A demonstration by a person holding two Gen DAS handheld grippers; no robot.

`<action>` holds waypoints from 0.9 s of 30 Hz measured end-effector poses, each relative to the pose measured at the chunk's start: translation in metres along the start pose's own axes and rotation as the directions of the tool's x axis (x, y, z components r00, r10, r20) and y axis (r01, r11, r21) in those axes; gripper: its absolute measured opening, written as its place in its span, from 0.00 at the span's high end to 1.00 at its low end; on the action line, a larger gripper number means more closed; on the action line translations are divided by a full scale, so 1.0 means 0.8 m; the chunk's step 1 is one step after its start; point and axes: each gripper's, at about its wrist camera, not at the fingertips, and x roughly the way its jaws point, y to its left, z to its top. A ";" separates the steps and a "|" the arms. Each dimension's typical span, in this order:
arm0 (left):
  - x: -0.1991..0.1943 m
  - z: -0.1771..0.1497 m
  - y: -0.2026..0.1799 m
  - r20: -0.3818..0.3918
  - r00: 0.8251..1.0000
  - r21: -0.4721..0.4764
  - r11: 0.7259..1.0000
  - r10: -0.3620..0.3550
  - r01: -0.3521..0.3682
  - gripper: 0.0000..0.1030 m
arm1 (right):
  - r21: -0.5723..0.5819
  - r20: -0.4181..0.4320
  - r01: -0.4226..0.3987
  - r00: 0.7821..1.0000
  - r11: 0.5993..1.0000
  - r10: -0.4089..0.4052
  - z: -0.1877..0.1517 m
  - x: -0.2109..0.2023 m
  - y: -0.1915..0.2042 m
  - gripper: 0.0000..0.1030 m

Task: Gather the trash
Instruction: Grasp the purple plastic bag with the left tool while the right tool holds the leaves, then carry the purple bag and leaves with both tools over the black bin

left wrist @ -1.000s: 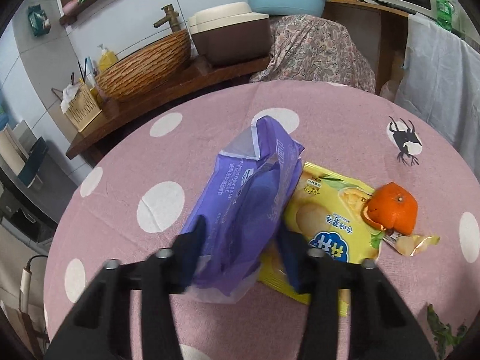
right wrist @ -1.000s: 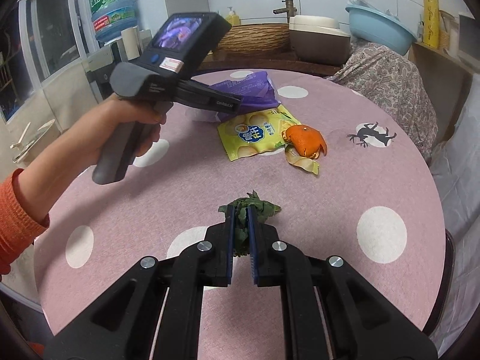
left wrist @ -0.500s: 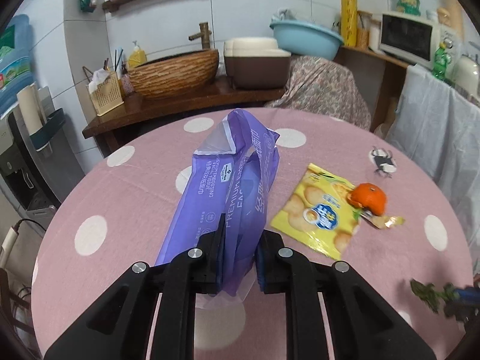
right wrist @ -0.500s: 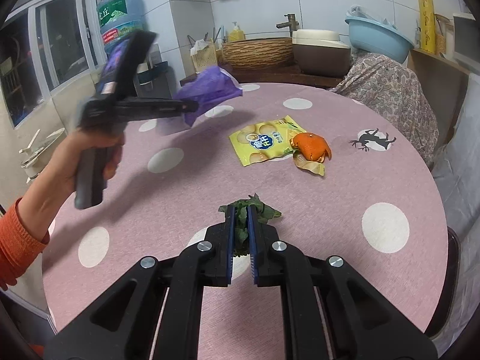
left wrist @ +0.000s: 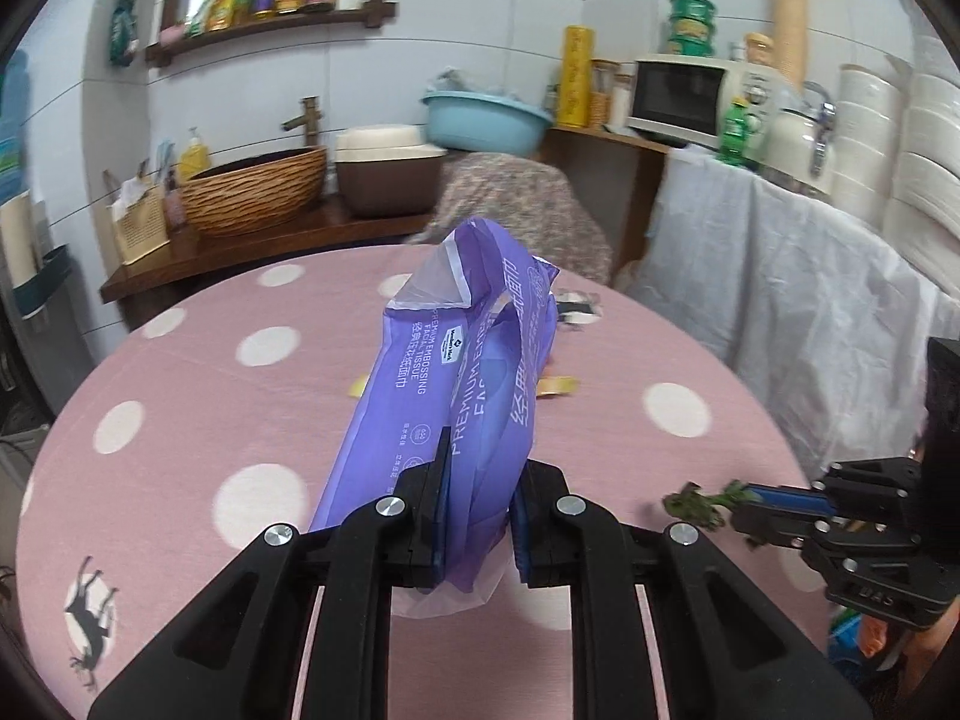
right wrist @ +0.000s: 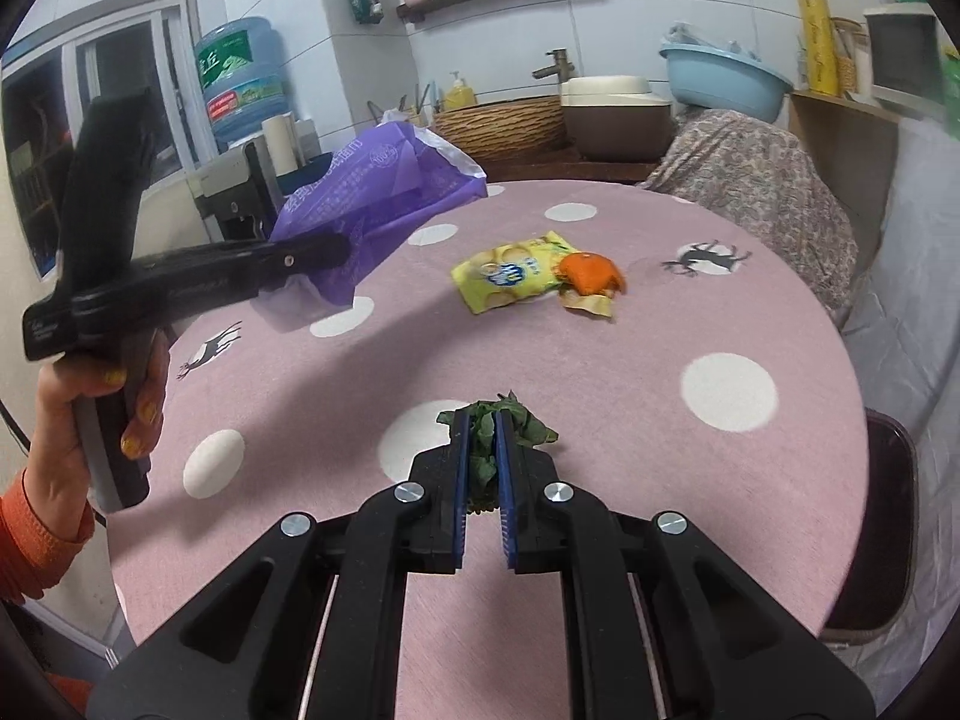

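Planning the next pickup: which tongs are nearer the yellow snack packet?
Left. The left tongs, shut on the purple tissue wrapper, hang above the table beside the yellow snack packet. The right tongs, holding green leaves, sit farther back.

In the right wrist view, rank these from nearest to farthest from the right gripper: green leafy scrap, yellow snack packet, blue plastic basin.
1. Green leafy scrap: clamped in the right gripper.
2. Yellow snack packet: mid-table, beside the orange peel.
3. Blue plastic basin: beyond the table, upper right.
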 end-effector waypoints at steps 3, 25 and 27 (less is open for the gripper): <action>0.005 0.003 -0.044 0.001 0.998 0.041 0.997 -0.065 0.065 0.84 | 0.030 0.019 0.047 0.999 0.998 -0.047 -0.010 -0.028 -0.024 0.91; 0.186 0.041 -0.375 -0.298 0.876 0.173 0.881 -0.380 0.441 0.84 | 0.403 0.014 0.362 0.916 0.841 -0.401 -0.108 -0.153 -0.271 0.91; 0.209 0.038 -0.391 -0.326 0.876 0.176 0.888 -0.355 0.425 0.84 | 0.423 0.009 0.366 0.913 0.829 -0.407 -0.117 -0.157 -0.283 0.91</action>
